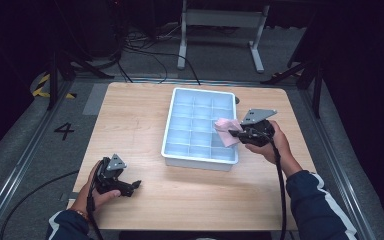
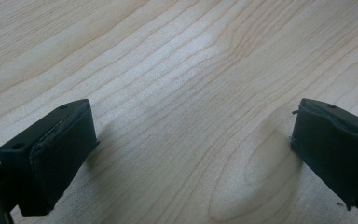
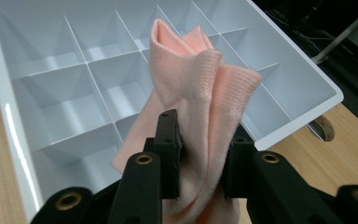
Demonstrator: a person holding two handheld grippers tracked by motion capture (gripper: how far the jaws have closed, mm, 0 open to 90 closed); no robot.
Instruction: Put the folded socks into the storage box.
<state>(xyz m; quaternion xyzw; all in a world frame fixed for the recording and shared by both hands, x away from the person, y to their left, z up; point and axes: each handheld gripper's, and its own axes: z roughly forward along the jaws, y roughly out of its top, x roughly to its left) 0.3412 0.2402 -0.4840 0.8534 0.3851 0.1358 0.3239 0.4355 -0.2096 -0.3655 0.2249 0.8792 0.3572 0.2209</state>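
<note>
A folded pink cloth (image 3: 200,88) is pinched between the jaws of my right gripper (image 3: 204,156), which is shut on it. In the high view the right gripper (image 1: 234,133) holds the pink cloth (image 1: 226,128) over the right side of a white divided tray (image 1: 172,112). Its compartments look bare in the right gripper view, where the tray (image 3: 0,93) lies just below the cloth. My left gripper (image 1: 136,184) rests low on the table near the front left corner. Its jaws stand wide apart over bare wood, so the left gripper (image 2: 191,154) is open.
The wooden table (image 1: 135,115) has a small round hole (image 3: 324,128) just beyond the tray's far right corner. Cables trail from both grippers toward the front edge. Dark floor, cables and a white stand (image 1: 220,20) lie behind the table.
</note>
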